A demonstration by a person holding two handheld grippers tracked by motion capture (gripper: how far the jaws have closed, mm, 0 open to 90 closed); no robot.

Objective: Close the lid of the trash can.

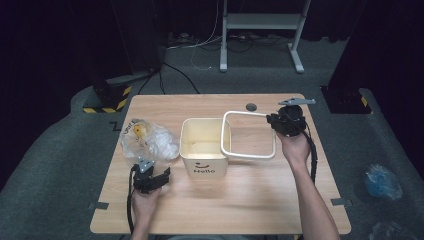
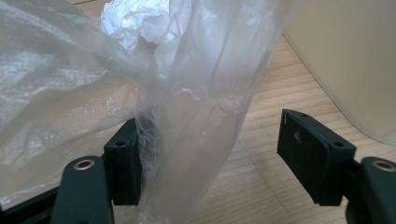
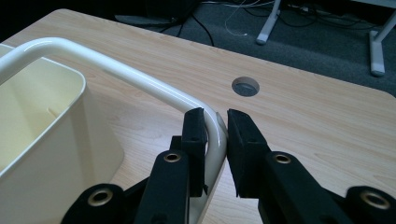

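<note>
Bin [image 1: 202,150], cream and open-topped, stands near the middle of the wooden table [image 1: 250,200], with its white rim frame [image 1: 248,156] held off to the right, overlapping the bin's right edge. Left of the bin lies the clear plastic bag [image 1: 150,141], crumpled, with something yellow inside. The right gripper [image 3: 216,122] has its jaws closed narrowly on the frame's far right corner, one jaw on each side of the bar. The left gripper [image 2: 210,156] is near the bag's near edge; its jaws stand wide, a fold of film lying against one jaw and the other clear of it. The step in hand appears to be lining the bin. To do it well, the left jaws should close on the bag's edge rather than its bulk, so the mouth can open over the bin, while the right keeps the frame clear.
</note>
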